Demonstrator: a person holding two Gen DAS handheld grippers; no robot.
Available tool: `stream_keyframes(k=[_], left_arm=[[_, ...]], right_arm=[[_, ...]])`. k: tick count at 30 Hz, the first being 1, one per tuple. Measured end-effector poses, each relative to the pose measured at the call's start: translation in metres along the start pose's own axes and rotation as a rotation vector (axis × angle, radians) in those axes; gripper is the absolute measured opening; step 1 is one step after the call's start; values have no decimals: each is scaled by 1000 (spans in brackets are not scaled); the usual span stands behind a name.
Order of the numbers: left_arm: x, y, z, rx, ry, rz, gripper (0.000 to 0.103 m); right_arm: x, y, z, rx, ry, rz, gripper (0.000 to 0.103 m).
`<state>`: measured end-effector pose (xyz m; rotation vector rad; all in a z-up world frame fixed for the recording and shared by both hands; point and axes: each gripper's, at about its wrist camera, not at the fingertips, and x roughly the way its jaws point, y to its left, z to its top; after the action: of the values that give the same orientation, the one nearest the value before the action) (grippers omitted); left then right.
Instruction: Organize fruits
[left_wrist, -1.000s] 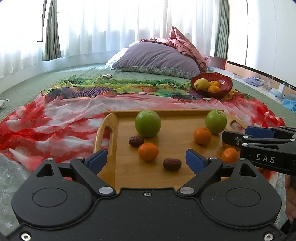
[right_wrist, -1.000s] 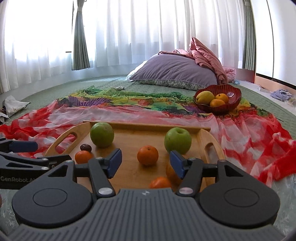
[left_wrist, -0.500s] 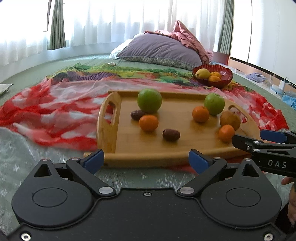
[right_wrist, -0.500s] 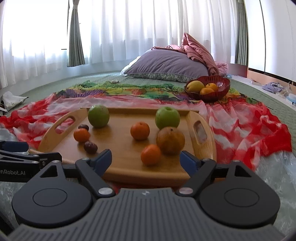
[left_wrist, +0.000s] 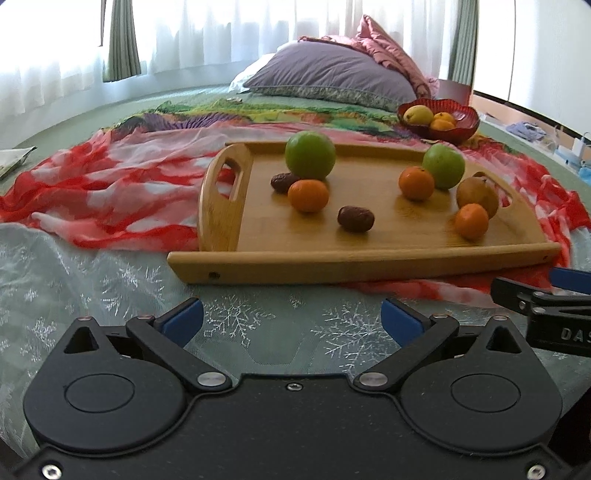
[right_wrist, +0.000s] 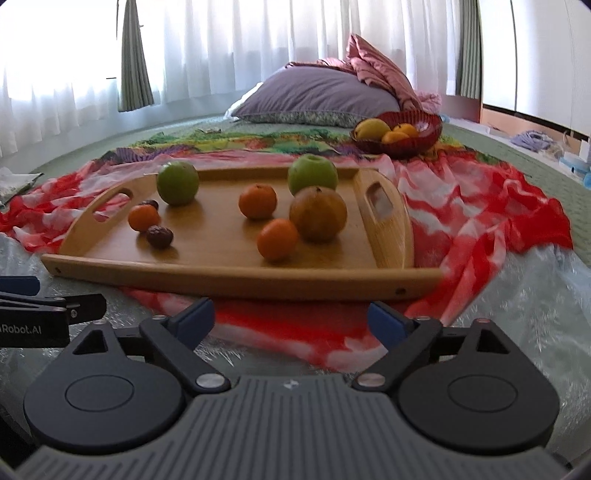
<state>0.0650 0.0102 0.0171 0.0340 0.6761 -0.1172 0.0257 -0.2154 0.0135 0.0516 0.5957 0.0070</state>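
Note:
A wooden tray (left_wrist: 369, 266) lies on a red scarf, ahead of both grippers. On it are two green apples (left_wrist: 310, 155) (left_wrist: 443, 166), three oranges (left_wrist: 307, 195) (left_wrist: 416, 183) (left_wrist: 471, 220), a brown round fruit (right_wrist: 317, 214) and two dates (left_wrist: 355, 218) (left_wrist: 280, 182). My left gripper (left_wrist: 291, 317) hangs over the lace cloth short of the tray's near rim. Its jaws are opening with nothing between them. My right gripper (right_wrist: 291, 318) hovers beside it over the scarf's edge, its jaws also opening and empty.
A red bowl (right_wrist: 424, 129) with a yellow fruit and oranges stands beyond the tray at the back right. A purple pillow (left_wrist: 332, 77) and pink bedding lie further back. Curtains line the far wall. Loose items sit on the floor at far right.
Both grippers have drawn back and down from over the tray, which now lies wholly ahead of them. Both jaws have spread wider, the right one most.

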Motion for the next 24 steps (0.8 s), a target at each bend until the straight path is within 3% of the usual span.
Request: stream_keyframes(k=[2, 24], left_arm=[[4, 0, -1, -1, 6, 11, 103], [24, -12, -4, 27, 5, 55, 103]], right_arm=[[2, -2, -2, 7, 7, -3, 103], [21, 3, -17, -55, 18, -36, 103]])
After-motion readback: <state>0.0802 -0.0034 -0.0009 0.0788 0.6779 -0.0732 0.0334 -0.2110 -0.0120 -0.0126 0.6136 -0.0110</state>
